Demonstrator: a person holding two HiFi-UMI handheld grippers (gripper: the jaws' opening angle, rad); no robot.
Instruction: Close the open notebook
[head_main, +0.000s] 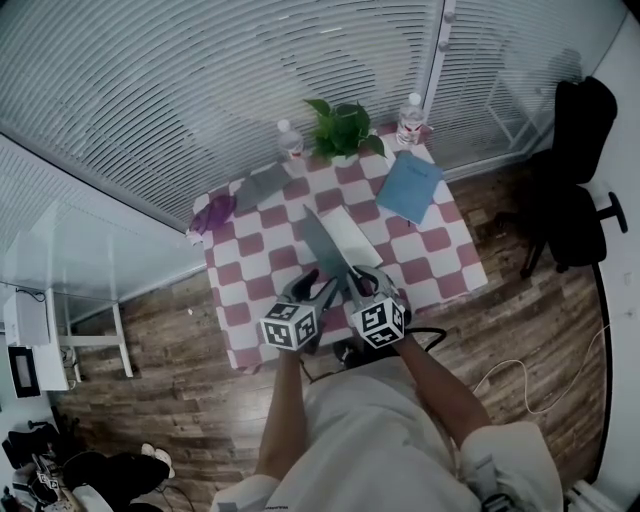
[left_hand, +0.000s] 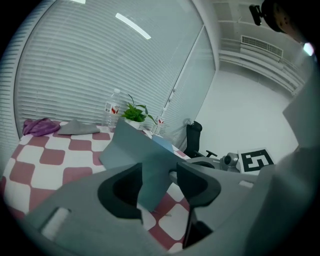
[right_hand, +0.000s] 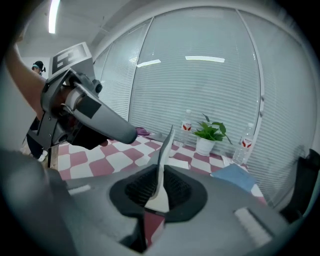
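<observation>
The red-and-white checked worktop (head_main: 455, 262) stands against window blinds. The notebook (head_main: 332, 243) sits near the middle of its front edge, half open. A white page lies flat on the cloth, and the plain grey cover stands tilted up from the spine. The right claw (right_hand: 159, 186) pinches the cover's thin raised edge, its ribbed pads pressed onto it. The left claw (left_hand: 158, 181) has its jaws spread, and the cover passes between them with a gap showing on one side. Further back lie a blue book (head_main: 410, 186), a grey cloth (head_main: 262, 187), a plant (head_main: 343, 128), a purple cloth (head_main: 212, 212) and a bottle (head_main: 410, 118)
</observation>
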